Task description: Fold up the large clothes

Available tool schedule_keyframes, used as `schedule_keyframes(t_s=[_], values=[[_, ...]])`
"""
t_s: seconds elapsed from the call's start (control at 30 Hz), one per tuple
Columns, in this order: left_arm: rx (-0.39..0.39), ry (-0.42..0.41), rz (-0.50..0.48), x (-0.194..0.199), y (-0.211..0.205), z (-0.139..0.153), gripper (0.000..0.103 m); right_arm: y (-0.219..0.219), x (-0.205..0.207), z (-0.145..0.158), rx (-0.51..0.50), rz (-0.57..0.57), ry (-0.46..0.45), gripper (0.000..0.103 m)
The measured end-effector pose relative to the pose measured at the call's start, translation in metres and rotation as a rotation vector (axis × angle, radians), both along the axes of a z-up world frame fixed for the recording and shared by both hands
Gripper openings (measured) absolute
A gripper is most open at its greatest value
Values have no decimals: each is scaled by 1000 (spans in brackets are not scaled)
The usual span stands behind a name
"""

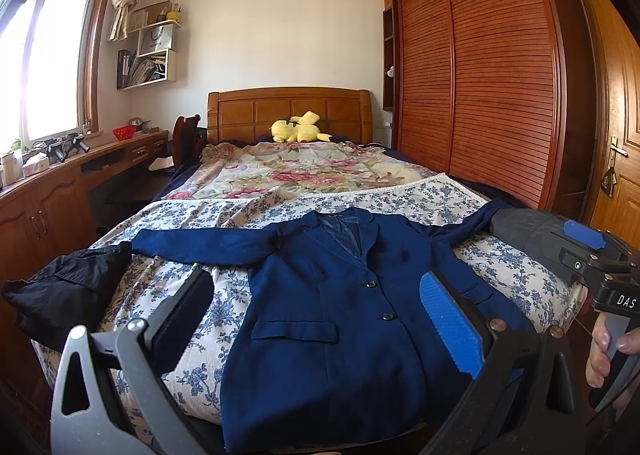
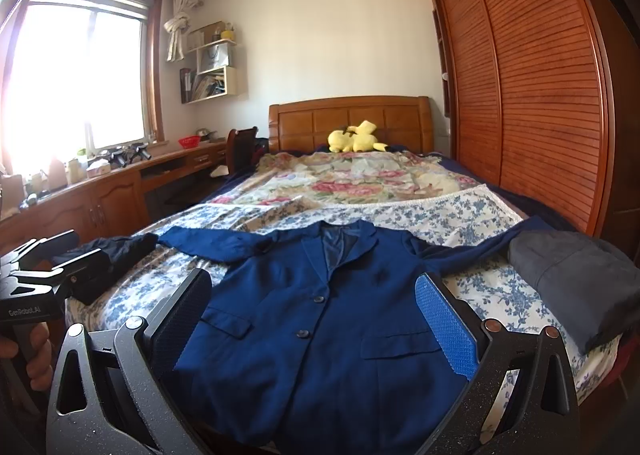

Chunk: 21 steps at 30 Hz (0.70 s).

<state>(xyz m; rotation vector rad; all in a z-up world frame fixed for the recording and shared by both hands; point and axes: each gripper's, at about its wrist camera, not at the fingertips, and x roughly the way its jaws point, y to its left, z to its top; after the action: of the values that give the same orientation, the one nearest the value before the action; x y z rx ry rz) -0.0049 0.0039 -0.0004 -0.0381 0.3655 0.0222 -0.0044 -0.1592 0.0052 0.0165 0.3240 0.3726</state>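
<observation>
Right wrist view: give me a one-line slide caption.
Open right gripper hovers above a buttoned navy blazer spread flat, sleeves out, on a floral bed cover, between black and grey garments.

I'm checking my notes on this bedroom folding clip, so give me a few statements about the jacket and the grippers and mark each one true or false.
1. The blue jacket lies spread face up on the bed. True.
2. The left gripper is clamped on a sleeve. False: its fingers stand open, holding nothing.
3. A yellow plush toy sits by the headboard. True.
4. The right gripper is shut. False: it is open above the jacket.
5. A black garment lies beyond the jacket's left-hand sleeve. True.
</observation>
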Motion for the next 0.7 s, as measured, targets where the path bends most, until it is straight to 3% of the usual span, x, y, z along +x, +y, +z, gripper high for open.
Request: schedule_keyframes(t_s=[0.7], values=[[-1, 3, 1, 0, -1, 0, 103, 0, -2, 2, 0, 0, 7, 103]])
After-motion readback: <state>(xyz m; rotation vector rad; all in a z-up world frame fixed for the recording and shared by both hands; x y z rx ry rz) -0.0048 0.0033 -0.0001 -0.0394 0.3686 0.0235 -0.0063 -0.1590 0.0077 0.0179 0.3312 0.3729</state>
